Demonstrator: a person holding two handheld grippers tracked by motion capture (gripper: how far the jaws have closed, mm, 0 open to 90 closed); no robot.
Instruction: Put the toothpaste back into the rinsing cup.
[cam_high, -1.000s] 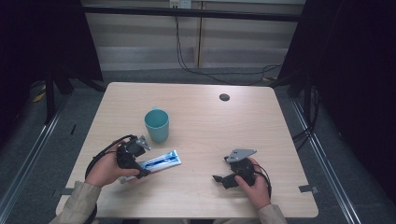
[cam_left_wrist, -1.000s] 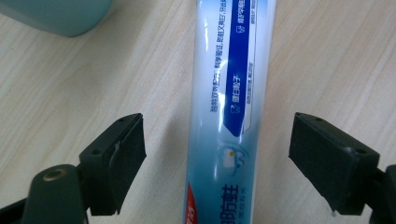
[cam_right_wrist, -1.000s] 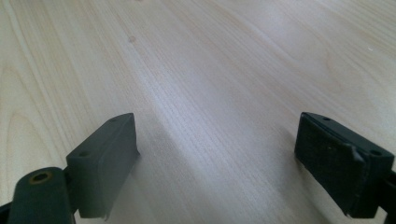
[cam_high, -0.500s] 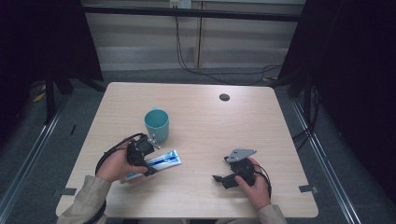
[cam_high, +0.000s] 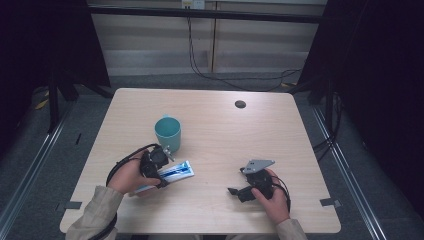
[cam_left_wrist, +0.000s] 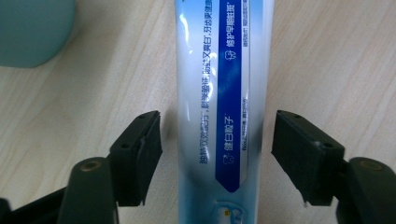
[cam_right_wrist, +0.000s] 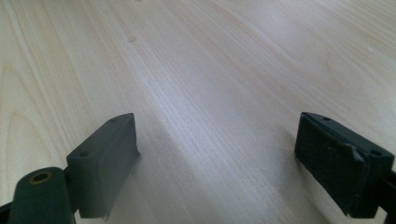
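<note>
A white and blue toothpaste tube lies flat on the wooden table, just in front of a teal cup. My left gripper sits over the tube's near end. In the left gripper view the tube runs up between the two black jaws, which stand open on either side with a small gap to each. A corner of the cup shows at the upper left. My right gripper rests low on the table at the front right, open, with bare wood between its fingers.
A small dark round disc lies near the table's far edge. Black curtains and metal rails flank the table, and cables hang behind it.
My left gripper has moved to the right and forward over the tube's end, so the tube now lies between its open jaws. The right gripper has stayed put.
</note>
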